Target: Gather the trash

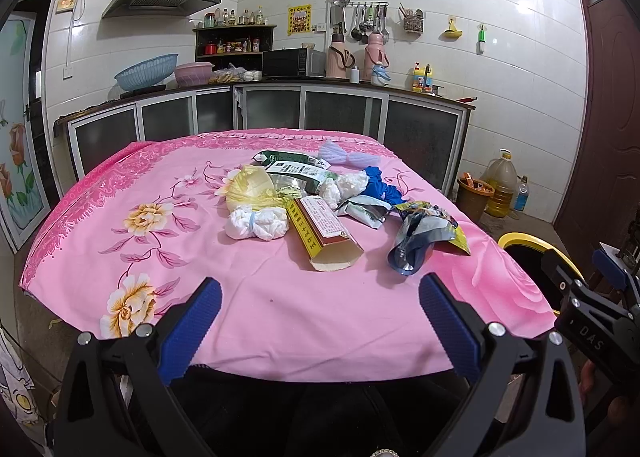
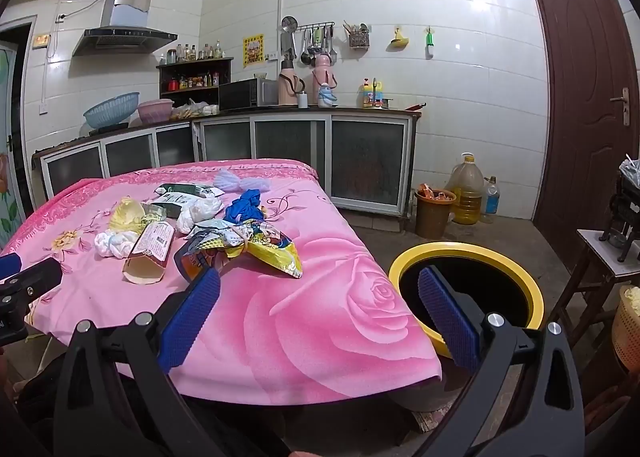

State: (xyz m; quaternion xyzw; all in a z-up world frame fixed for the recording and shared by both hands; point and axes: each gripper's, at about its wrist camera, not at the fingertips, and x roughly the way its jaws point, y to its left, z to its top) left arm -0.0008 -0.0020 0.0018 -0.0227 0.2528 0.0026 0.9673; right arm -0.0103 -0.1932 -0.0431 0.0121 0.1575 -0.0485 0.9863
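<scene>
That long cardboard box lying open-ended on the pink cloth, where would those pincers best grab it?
Grip the cardboard box across its two long sides near the middle, coming from above. It lies flat, open end toward the left gripper; the mouth would probably crush, and other trash crowds its far end.

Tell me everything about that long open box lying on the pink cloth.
The carton is a long, flattened cardboard box lying on its side on the pink tablecloth. One side is yellow with printed characters, the top reddish brown with a pale label. Its near end gapes open, showing a plain tan inside. Its far end runs into the trash pile.
</scene>
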